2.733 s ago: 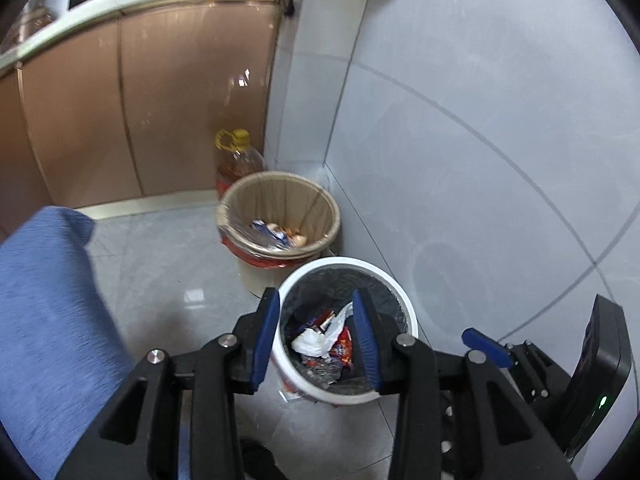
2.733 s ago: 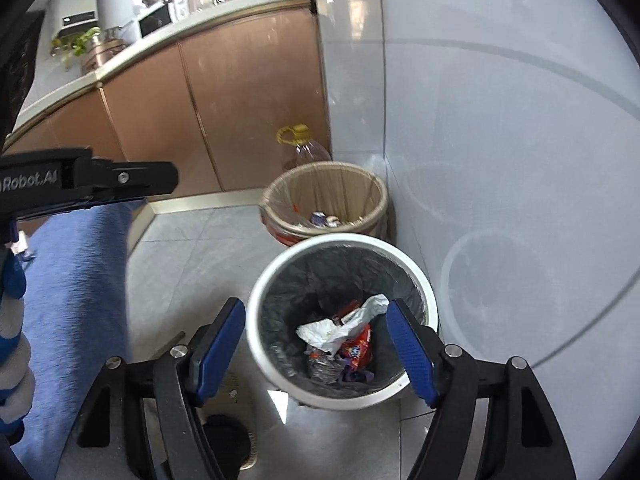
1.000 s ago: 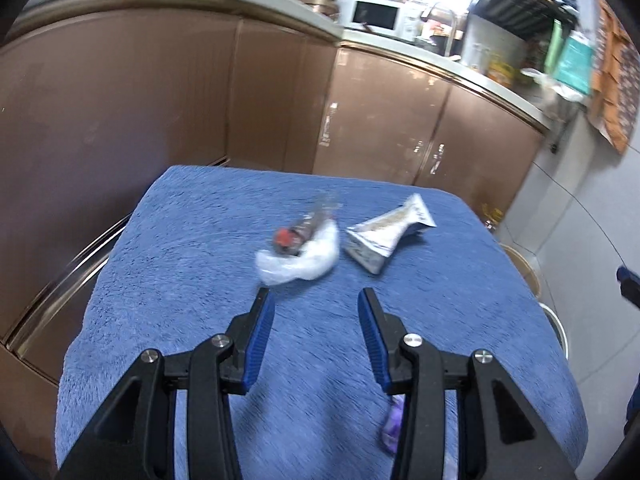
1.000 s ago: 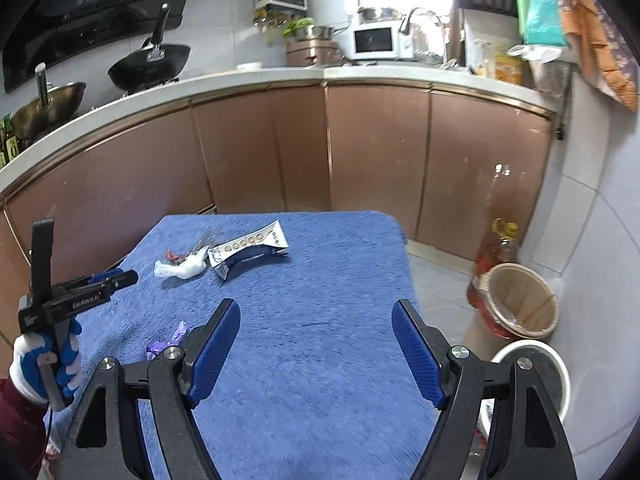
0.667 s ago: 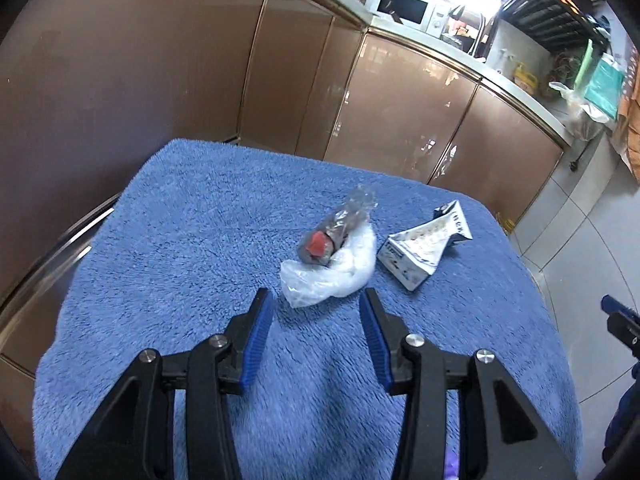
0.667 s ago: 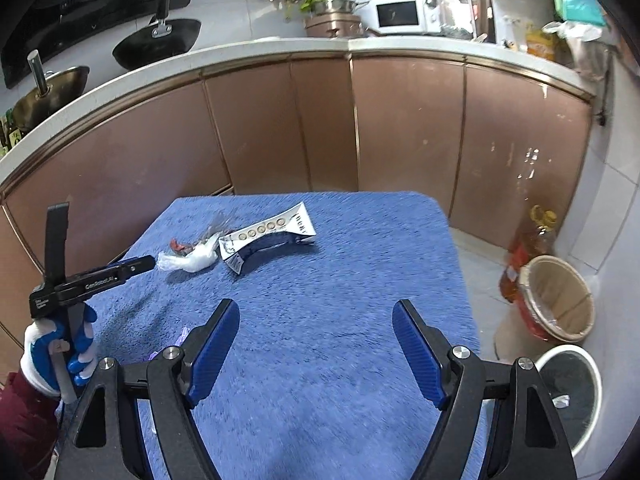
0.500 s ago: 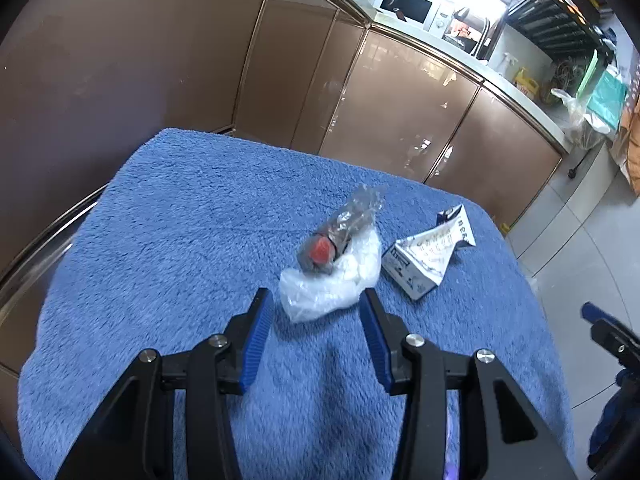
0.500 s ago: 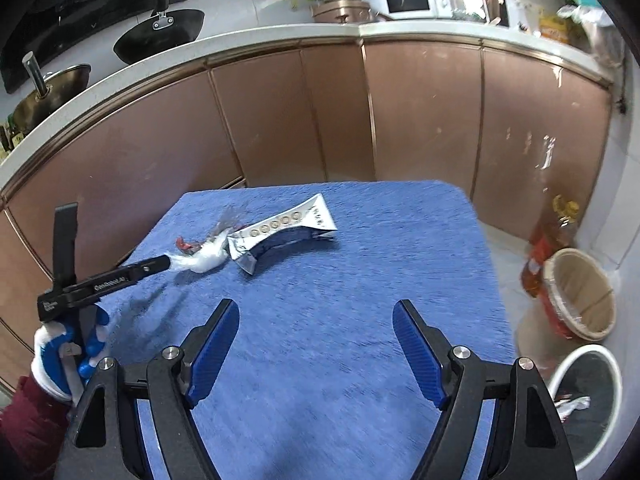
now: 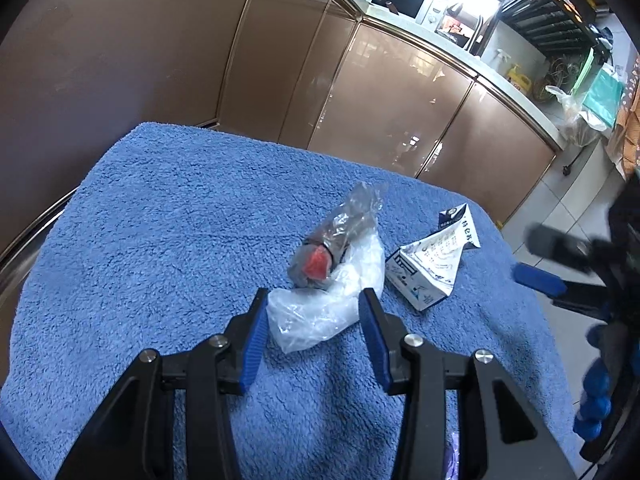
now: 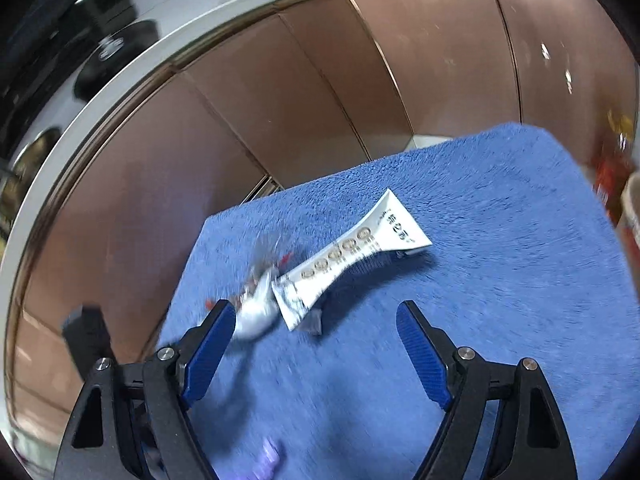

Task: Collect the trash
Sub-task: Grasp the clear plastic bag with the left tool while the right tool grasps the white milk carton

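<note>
Surface: blue towel (image 9: 168,216) spread over the table, brown cabinet doors (image 9: 400,100) behind it.
Left gripper (image 9: 312,320): mine, pointing down at the towel; jaws partway apart and closing, blue pads on either side of the near end of the clear plastic bag (image 9: 320,312). Pads look just beside the plastic, not pressing on it.
Plastic bag: crumpled, lying on the towel, with a grey wrapper with a red patch (image 9: 320,260) on top of its far end.
White packet (image 9: 432,268): flattened, printed, lying on the towel just right of the bag, apart from my left pads.
Right gripper (image 10: 312,344): mine, jaws wide and opening, nothing between them; hovering over the towel short of the white packet. View is motion-blurred.
Purple scrap (image 10: 268,456): small, on the towel at the near edge, close below my right gripper.
Cross-view: right gripper shows blurred at the right edge of the left camera, beyond the towel's corner.
</note>
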A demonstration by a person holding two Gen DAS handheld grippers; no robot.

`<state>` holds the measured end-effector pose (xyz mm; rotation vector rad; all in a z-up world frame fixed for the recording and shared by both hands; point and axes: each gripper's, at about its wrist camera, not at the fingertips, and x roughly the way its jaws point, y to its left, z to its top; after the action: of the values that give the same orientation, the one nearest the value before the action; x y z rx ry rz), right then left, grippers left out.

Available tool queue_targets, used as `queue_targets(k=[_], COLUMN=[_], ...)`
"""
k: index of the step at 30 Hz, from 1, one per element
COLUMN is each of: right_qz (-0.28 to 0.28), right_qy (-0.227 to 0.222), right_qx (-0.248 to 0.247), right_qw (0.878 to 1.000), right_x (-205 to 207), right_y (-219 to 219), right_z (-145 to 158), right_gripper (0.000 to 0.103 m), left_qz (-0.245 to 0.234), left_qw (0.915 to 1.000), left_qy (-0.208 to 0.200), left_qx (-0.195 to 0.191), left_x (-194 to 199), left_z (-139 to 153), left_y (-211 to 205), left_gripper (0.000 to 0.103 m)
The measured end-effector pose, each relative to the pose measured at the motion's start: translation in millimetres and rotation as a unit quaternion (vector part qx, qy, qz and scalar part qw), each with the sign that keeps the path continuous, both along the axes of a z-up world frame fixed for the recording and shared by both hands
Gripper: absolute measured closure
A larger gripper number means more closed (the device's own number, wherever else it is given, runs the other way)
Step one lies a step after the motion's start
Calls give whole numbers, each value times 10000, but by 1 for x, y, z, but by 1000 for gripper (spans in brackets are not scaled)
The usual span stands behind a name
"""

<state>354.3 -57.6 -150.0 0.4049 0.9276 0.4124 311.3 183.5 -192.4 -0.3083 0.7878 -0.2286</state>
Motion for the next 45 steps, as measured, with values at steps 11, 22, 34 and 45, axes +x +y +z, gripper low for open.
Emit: queue_targets(k=[11,22,34,45], right_qz=[-615,-942,-888,-593], right_qy=[922,1179,1211,760], right_qx=[-184,-275,767,1471], right_qw=[9937,9882,9857,9844], right_x=[53,80,83,42], right_y=[28,29,6,-32], right_z=[-22,-45,-60,-46], right_gripper=[22,37,58,71], left_qz=[-285,-527,-564,-627], left_qw=[9992,9985,9984,9979], left_qy=[-72,-44,-32,-145], left_qx=[-285,-157,-87,101], left_x=[3,0,4,2], left_z=[-4,-5,-6,-3], left_y=[4,-10,-15,-22], left_gripper=[71,87,89,97])
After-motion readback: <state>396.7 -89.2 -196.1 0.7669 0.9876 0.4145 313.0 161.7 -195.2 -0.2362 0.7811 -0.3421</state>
